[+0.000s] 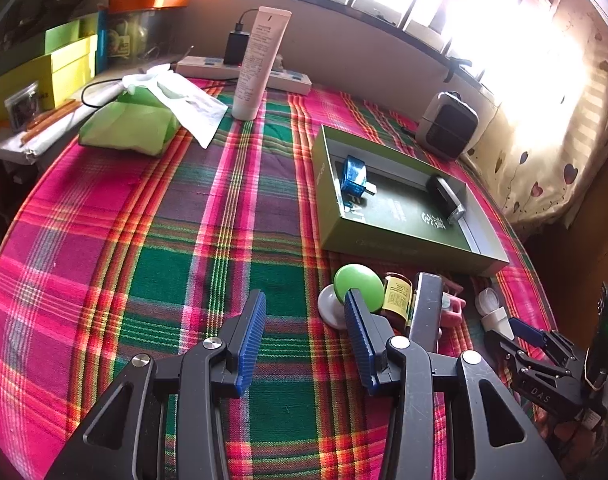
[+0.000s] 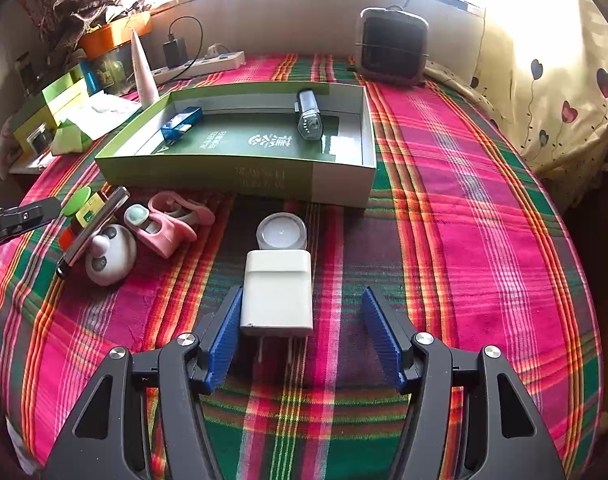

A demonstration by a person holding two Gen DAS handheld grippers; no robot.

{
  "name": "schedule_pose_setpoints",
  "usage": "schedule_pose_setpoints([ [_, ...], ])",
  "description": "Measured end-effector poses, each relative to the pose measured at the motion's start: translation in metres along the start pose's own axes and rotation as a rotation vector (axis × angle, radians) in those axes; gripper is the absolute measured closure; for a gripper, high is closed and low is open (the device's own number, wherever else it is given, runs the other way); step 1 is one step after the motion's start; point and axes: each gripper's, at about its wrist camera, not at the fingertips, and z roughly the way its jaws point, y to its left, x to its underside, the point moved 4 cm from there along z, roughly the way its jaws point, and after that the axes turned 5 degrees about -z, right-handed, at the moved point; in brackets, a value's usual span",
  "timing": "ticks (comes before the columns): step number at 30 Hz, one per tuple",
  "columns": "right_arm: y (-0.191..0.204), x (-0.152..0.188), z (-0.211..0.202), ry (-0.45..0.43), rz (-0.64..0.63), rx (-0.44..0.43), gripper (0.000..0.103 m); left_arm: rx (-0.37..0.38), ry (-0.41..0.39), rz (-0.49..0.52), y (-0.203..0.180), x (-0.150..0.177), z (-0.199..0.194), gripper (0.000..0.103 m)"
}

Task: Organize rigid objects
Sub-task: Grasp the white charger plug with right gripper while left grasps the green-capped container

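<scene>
An open green box (image 2: 240, 178) lies on the plaid cloth and holds a blue block (image 2: 182, 122) and a black-and-silver gadget (image 2: 309, 118). In front of it a white charger (image 2: 276, 292) lies between the fingers of my right gripper (image 2: 302, 294). It rests against the left pad, with a clear gap to the right pad, so the jaws are open. A small candle jar (image 2: 282, 234) sits just beyond the charger. My left gripper (image 1: 306, 296) is open over bare cloth, beside a green-lidded jar (image 1: 358, 286), a brown bottle (image 1: 398, 300), a silver bar (image 1: 426, 308) and a pink piece (image 2: 172, 220).
A grey heater (image 2: 392, 46) stands behind the box near the curtain. At the far left are a white tube (image 1: 258, 64), a green tissue pack (image 1: 132, 120) and a power strip (image 1: 244, 72). A white panda-like figure (image 2: 108, 256) lies by the silver bar.
</scene>
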Motion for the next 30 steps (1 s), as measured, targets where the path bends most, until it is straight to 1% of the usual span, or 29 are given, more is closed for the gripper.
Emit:
schedule_pose_setpoints([
  [2, 0.0, 0.0, 0.0, -0.003, -0.001, -0.004, 0.043, -0.001, 0.0, 0.002, 0.0, 0.0, 0.0, 0.063],
  [3, -0.001, -0.001, 0.0, -0.005, -0.002, -0.004, 0.045, 0.0, -0.001, 0.001, 0.0, 0.0, 0.0, 0.063],
  [5, -0.002, -0.001, 0.0, -0.009, 0.0, 0.0, 0.057, 0.007, -0.002, 0.003, -0.002, -0.001, 0.0, 0.063],
  [7, -0.004, -0.002, -0.001, -0.011, 0.001, 0.002, 0.064, 0.012, 0.0, 0.004, -0.003, -0.002, 0.001, 0.063],
  [10, -0.006, -0.001, -0.002, -0.013, 0.0, -0.02, 0.068, 0.013, 0.004, 0.011, -0.005, -0.003, 0.003, 0.063],
  [15, -0.007, -0.001, -0.003, -0.017, -0.006, -0.019, 0.068, 0.019, 0.011, 0.027, -0.01, -0.003, 0.006, 0.062],
  [17, -0.008, -0.001, -0.003, -0.018, -0.003, -0.027, 0.068, 0.02, 0.016, 0.04, -0.013, -0.002, 0.009, 0.059],
  [20, -0.009, -0.001, -0.003, -0.018, -0.005, -0.036, 0.068, 0.021, 0.026, 0.057, -0.018, -0.002, 0.013, 0.058],
  [30, -0.011, -0.001, -0.003, -0.02, 0.005, -0.045, 0.068, 0.01, 0.033, 0.098, -0.028, -0.007, 0.022, 0.056],
])
